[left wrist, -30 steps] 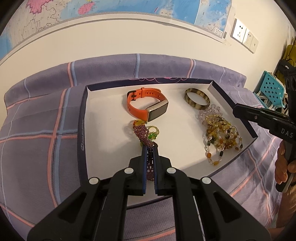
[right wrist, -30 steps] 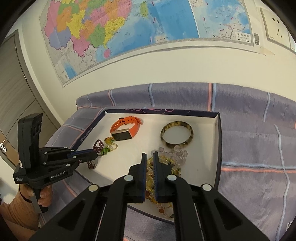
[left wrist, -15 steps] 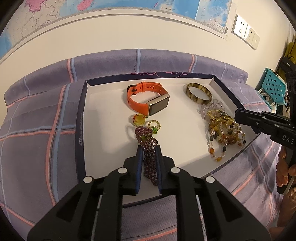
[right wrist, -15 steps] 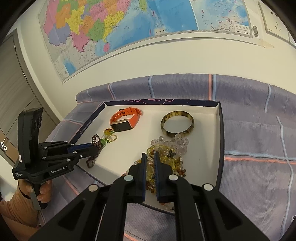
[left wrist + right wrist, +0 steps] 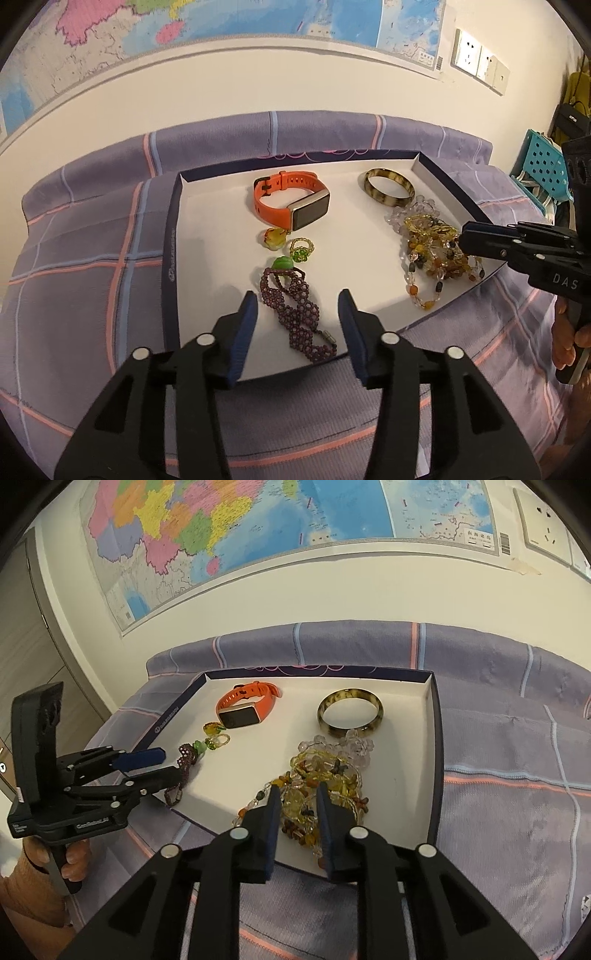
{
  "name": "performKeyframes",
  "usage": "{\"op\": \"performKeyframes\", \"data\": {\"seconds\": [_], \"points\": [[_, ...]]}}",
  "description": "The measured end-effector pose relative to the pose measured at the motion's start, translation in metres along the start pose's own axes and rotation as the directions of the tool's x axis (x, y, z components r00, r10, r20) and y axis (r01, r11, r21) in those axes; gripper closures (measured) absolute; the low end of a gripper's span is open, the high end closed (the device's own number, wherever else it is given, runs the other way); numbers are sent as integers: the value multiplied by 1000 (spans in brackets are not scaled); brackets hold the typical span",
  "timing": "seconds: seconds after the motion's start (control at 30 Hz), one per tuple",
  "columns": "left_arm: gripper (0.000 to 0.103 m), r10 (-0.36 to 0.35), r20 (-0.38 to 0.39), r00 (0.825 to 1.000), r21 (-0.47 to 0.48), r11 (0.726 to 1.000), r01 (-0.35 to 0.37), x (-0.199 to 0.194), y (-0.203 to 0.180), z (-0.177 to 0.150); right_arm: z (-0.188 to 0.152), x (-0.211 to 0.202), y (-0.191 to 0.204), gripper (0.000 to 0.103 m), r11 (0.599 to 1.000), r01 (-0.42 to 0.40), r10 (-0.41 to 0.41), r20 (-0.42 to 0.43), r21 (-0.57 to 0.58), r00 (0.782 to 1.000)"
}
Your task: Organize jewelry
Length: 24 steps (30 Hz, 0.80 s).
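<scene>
A shallow white tray with a dark rim lies on the purple plaid cloth. In it lie an orange smart band, a mottled bangle, small yellow and green rings, a purple beaded bracelet and a heap of amber and clear bead strands. My left gripper is open, jaws either side of the purple bracelet, which lies flat. My right gripper is partly open over the bead heap.
A cream wall with a map and sockets is behind the table. A teal perforated stool stands at the far right. The cloth extends right of the tray.
My left gripper has opened and let go of the purple bracelet, which now lies in the tray. My right gripper has opened a little over the bead heap.
</scene>
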<state>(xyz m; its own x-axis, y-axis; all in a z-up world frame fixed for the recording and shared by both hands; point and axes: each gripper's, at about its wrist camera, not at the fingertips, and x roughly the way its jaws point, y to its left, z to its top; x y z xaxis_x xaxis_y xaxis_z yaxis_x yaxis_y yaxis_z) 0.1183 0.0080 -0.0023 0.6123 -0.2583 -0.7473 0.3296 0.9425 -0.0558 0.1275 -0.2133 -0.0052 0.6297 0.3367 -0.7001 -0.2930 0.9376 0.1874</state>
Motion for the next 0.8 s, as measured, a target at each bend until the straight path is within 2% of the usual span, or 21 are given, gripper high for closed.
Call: {"op": "performKeyframes", "data": {"seconds": [0.13, 0.2, 0.3, 0.37, 0.43, 0.57, 0.6, 0.8], "points": [[46, 10, 19, 1000, 4, 1000, -10, -8, -3, -3, -4, -4, 1, 71, 1000, 14, -14, 9, 5, 1000], [33, 20, 29, 999, 6, 1000, -20, -11, -5, -5, -6, -7, 3, 65, 1000, 28, -28, 15, -2, 1000], [23, 45, 64, 997, 1, 999, -45, -22, -7, -9, -10, -13, 10, 49, 998, 51, -51, 34, -21, 998], [6, 59, 83, 995, -6, 998, -58, -28, -8, -12, -15, -17, 15, 39, 997, 76, -74, 47, -33, 996], [6, 88, 113, 990, -12, 996, -87, -36, -9, -15, -21, -21, 20, 22, 995, 97, -94, 68, -39, 993], [6, 114, 114, 987, -34, 993, -111, -43, -10, -20, -33, -28, 31, 12, 992, 118, -112, 93, -54, 989], [6, 125, 114, 986, -37, 992, -121, -45, -11, -22, -35, -29, 34, 7, 990, 125, -119, 97, -59, 988], [6, 149, 117, 982, -68, 988, -141, -53, -14, -32, -49, -36, 47, 7, 987, 147, -140, 103, -66, 985]]}}
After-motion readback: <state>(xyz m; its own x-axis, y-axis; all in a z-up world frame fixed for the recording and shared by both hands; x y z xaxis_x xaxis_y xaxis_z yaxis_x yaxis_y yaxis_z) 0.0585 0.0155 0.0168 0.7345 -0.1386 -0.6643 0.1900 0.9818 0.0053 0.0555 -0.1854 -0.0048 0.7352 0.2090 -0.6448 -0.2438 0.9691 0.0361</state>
